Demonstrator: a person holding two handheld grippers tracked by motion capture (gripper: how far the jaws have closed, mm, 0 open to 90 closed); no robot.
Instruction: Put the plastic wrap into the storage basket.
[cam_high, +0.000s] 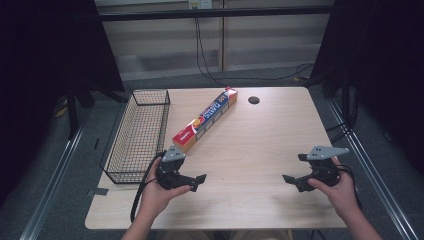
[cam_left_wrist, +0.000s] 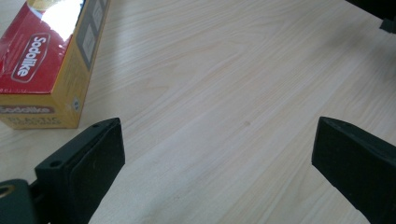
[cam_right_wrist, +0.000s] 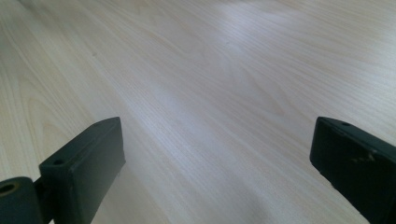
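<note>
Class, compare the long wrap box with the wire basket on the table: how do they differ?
The wrap box is solid card printed red and yellow; the wire basket is open black mesh. The box lies diagonally; the basket runs along the table's left edge. The box is slimmer than the basket. Both are long and rest on the table.

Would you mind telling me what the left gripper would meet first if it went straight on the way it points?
Probably the right gripper opposite; bare light wooden table lies between, though depth is unclear.
</note>
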